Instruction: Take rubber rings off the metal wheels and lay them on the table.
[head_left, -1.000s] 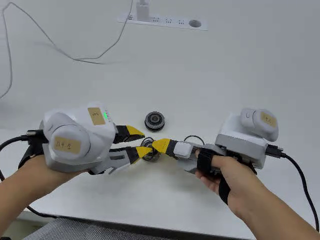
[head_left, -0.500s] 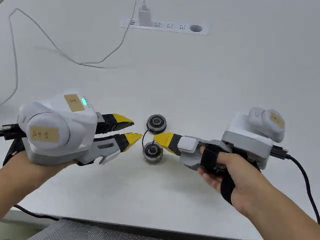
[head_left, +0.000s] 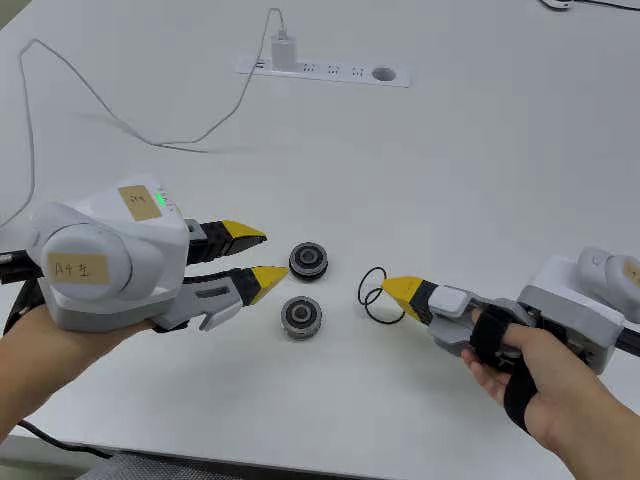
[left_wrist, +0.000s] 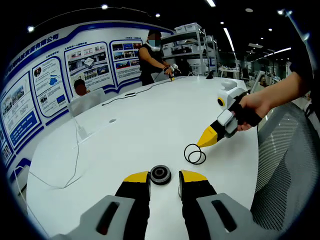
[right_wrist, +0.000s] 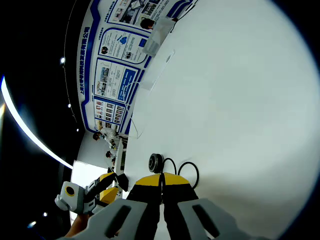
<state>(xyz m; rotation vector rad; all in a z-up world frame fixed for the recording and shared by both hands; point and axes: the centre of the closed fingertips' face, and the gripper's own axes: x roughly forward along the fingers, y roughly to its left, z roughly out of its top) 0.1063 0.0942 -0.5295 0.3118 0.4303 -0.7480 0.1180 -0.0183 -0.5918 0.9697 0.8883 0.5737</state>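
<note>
left gripper (head_left: 270, 253): jaws apart, near two metal wheels (head_left: 309, 260) on white table (head_left: 450, 150). right gripper (head_left: 386, 288): jaws together, tip touching overlapping rubber rings (head_left: 364, 297); pinch unclear.

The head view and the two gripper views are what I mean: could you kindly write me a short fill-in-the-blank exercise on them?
1. The left gripper holds its yellow-tipped jaws ___.
2. ___ round metal wheels lie on the white table between the grippers.
3. The right gripper has its jaws ___, with its tip at the black rubber rings.

Missing words: open; Two; shut
</note>
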